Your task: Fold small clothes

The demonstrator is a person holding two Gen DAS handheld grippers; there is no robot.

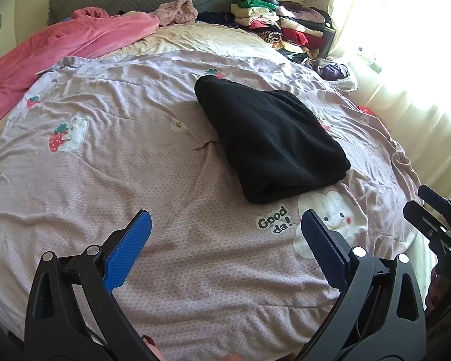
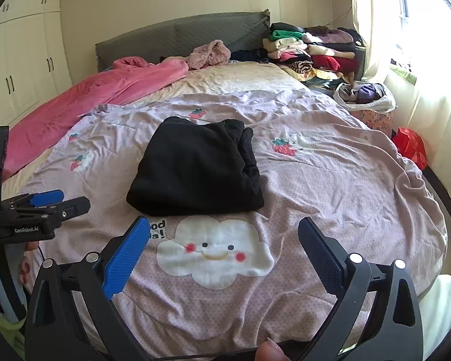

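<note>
A black garment (image 1: 270, 138) (image 2: 195, 165) lies folded into a thick rectangle on the lilac cartoon-print bedspread (image 1: 105, 162) (image 2: 330, 180). My left gripper (image 1: 225, 240) hovers open over the spread, short of the garment's near edge, with nothing between its blue pads. My right gripper (image 2: 222, 249) is open too, above the white cloud print, just in front of the garment. In the right wrist view the left gripper (image 2: 42, 207) shows at the left edge, held by a hand. At the right edge of the left wrist view is the right gripper (image 1: 436, 219), seen from the side.
A pink blanket (image 1: 60, 54) (image 2: 99, 96) lies along the left of the bed. Stacks of folded clothes (image 1: 285, 24) (image 2: 309, 51) stand at the far right by the grey headboard (image 2: 180, 36). A bag of clothes (image 2: 363, 96) and a red bag (image 2: 412, 147) sit by the bright curtained window.
</note>
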